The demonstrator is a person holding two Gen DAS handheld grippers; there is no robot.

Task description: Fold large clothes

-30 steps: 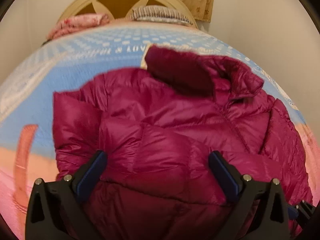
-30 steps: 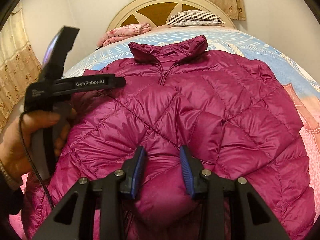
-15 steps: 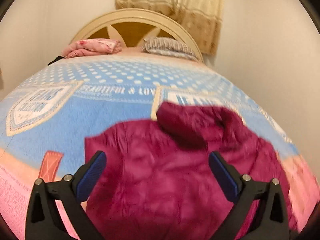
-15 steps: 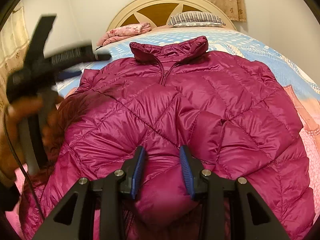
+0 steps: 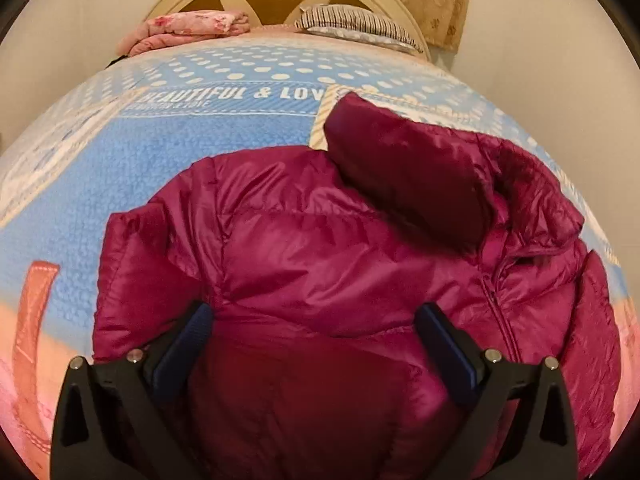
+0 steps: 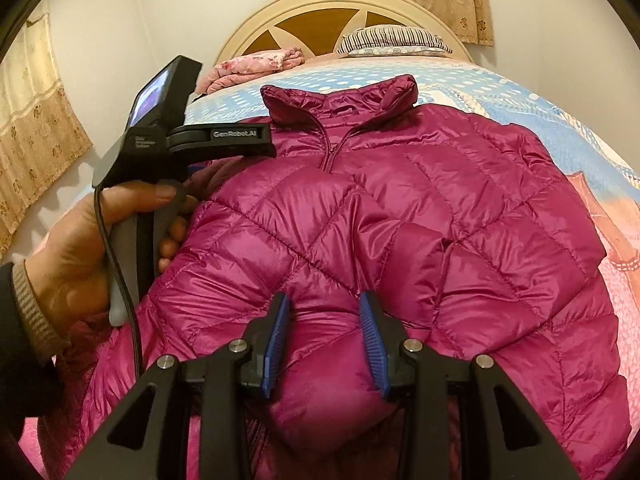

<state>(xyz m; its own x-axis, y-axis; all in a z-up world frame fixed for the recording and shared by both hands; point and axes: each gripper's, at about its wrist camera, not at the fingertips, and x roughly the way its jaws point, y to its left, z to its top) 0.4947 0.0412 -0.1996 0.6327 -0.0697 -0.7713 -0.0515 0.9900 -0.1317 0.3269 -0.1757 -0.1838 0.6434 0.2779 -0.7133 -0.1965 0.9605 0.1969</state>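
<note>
The blue bedspread [image 5: 168,168] carries white lettering "BEAUTIFUL & LOV", the rest hidden; the left gripper [image 6: 224,136] bears "GenRobot.AI" along its side.

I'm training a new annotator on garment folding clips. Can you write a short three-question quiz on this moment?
1. True or false: the right gripper pinches a puffed fold of the magenta jacket.
2. The left gripper fingers are: A) spread wide over the jacket, B) clamped on the collar.
3. What lies beside the pink folded blanket at the headboard?

Key: 1 true; 2 A; 3 the striped pillow.
</note>
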